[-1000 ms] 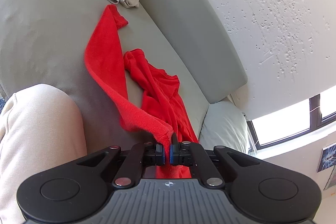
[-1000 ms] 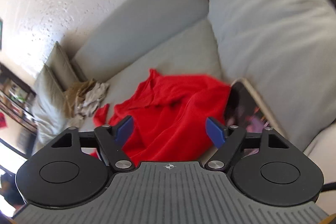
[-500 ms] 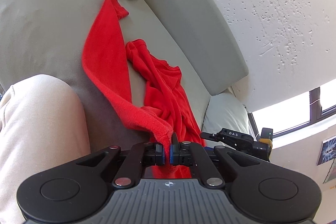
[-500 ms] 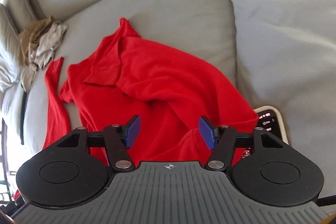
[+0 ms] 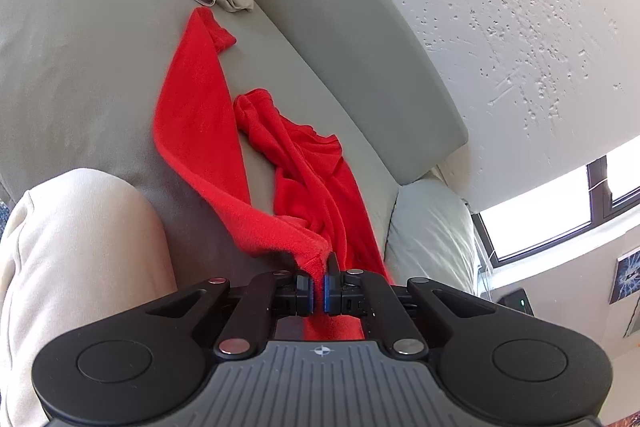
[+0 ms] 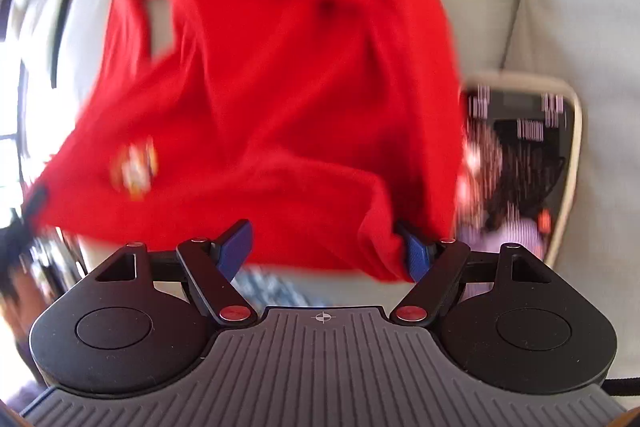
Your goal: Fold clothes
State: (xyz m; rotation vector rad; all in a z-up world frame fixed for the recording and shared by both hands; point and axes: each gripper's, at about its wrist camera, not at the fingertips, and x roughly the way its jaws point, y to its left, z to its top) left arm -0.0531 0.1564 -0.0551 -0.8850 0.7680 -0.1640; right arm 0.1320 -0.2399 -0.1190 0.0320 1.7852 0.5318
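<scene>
The red shirt (image 5: pixel 208 131) lies spread on the grey sofa (image 5: pixel 80 67), and the left gripper (image 5: pixel 319 293) has its jaws clenched on one edge of it, near the person's knee (image 5: pixel 80 247). The right gripper (image 6: pixel 326 251) points down at the shirt (image 6: pixel 280 87) beside a phone (image 6: pixel 520 167); its jaws have just been opening and stand wide, with a fold of cloth between them but not pinched.

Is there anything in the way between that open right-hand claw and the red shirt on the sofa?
Nothing visible. The right gripper hangs open directly over the crumpled red fleece shirt, fabric already between its blue pads. A lit phone in a pale case lies beside the shirt, not in between.
</scene>
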